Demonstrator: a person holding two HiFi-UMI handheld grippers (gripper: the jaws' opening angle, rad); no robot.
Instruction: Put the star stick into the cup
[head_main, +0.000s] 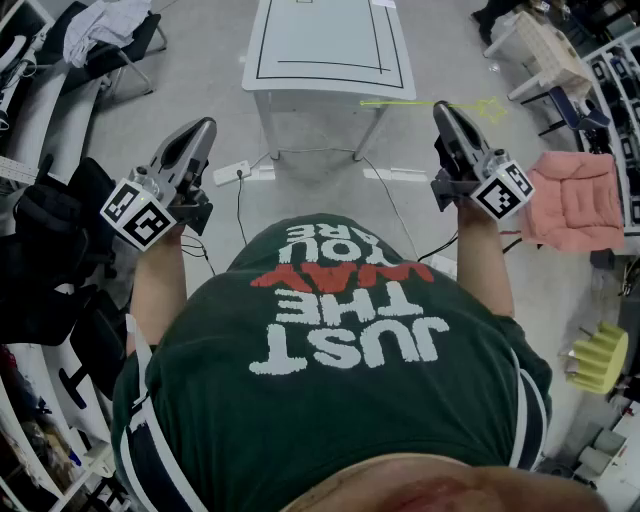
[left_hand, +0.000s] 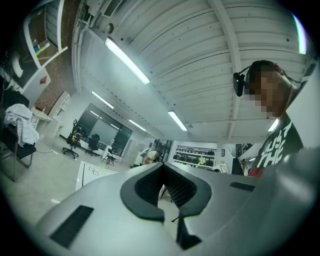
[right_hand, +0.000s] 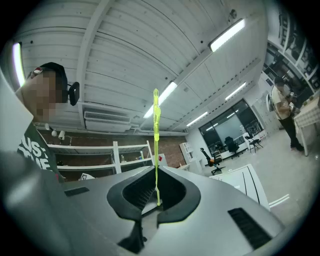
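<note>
Right gripper (right_hand: 155, 169): jaws clamped on thin yellow-green star stick (right_hand: 156, 131). Left gripper (left_hand: 163, 167): jaws together, nothing between. White table (head_main: 330, 45): ahead.

An open lab-workshop: a white rectangular table marked with black lines (head_main: 330, 40) at twelve o'clock, storage shelving racks (head_main: 612, 62) at two, and long ceiling strip lights (left_hand: 127, 61).

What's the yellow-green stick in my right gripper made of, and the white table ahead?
Star stick: likely translucent plastic; its thin neon shaft glows against the ceiling. Table: smooth white top, maybe laminate or painted board; can't tell which.
</note>
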